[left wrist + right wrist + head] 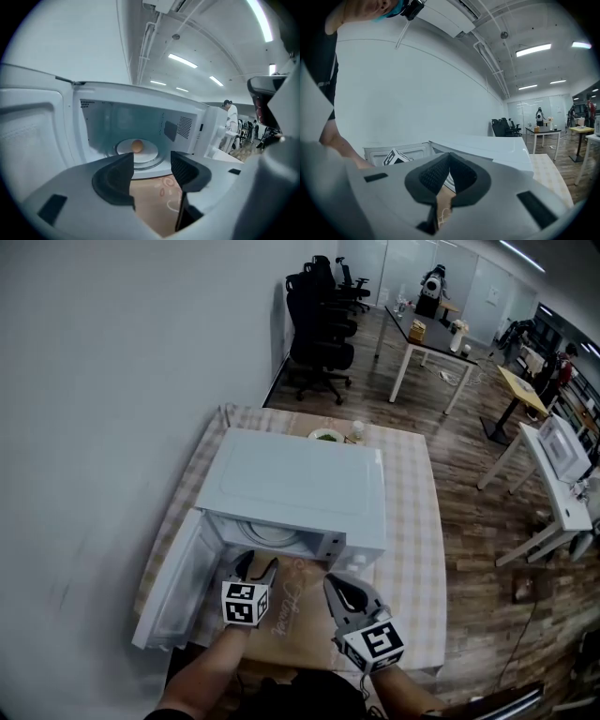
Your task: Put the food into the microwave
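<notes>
Left gripper: jaws wide apart and empty, just outside the microwave's mouth, near the tabletop's near edge.
Right gripper: jaws together, nothing between them.
Food: a small round orange piece on the white plate, mid-cavity.
Door: wide open, toward the tabletop's left edge.
Risk: the round food looks likely to roll, so a hard shove on the door could jolt it off the plate.

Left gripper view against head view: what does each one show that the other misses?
Left gripper view only: orange food lying on the white plate inside the cavity. Head view only: the top of the microwave and a dish of greens behind it. Both: the open door, the brown mat, and the left tongs, open and empty.
</notes>
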The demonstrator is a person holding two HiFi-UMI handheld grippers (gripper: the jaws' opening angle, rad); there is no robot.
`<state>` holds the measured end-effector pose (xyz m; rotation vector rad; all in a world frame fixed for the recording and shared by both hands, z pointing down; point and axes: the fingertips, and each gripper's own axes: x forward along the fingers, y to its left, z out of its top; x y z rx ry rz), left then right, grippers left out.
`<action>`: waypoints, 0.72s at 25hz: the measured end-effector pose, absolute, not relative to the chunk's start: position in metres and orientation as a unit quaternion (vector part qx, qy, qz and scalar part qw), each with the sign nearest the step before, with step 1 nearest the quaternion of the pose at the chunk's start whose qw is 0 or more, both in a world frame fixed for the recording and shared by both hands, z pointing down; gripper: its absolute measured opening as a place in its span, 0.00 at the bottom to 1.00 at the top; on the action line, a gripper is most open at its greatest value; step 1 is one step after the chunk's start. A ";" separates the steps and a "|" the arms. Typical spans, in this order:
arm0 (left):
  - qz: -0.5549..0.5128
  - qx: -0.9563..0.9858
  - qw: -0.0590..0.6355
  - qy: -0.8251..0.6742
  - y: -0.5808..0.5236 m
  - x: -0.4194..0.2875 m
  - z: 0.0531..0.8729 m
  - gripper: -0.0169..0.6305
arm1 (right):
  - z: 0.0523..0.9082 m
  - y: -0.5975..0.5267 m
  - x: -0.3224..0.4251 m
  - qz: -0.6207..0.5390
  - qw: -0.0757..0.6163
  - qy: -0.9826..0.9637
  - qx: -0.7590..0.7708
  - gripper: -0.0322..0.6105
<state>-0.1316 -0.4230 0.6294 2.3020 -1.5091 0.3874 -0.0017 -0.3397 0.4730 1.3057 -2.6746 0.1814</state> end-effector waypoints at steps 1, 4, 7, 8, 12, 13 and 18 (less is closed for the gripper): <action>0.134 0.817 0.177 -0.532 -0.414 -0.132 0.623 0.41 | 0.470 -0.334 -0.003 0.060 0.077 -0.894 0.437 0.06; 0.114 0.824 0.166 -0.529 -0.393 -0.133 0.602 0.33 | 0.460 -0.319 -0.007 0.059 0.072 -0.893 0.440 0.06; 0.094 0.829 0.152 -0.530 -0.371 -0.139 0.579 0.27 | 0.452 -0.303 -0.011 0.062 0.078 -0.891 0.443 0.06; 0.090 0.830 0.147 -0.530 -0.362 -0.141 0.572 0.20 | 0.451 -0.298 -0.013 0.059 0.074 -0.891 0.444 0.06; 0.071 0.831 0.151 -0.530 -0.325 -0.153 0.547 0.04 | 0.445 -0.277 -0.016 0.053 0.059 -0.888 0.453 0.06; 0.061 0.832 0.155 -0.529 -0.316 -0.156 0.539 0.04 | 0.443 -0.272 -0.017 0.051 0.058 -0.887 0.455 0.06; -0.002 0.835 0.176 -0.521 -0.273 -0.173 0.500 0.04 | 0.430 -0.246 -0.025 0.051 0.046 -0.885 0.461 0.06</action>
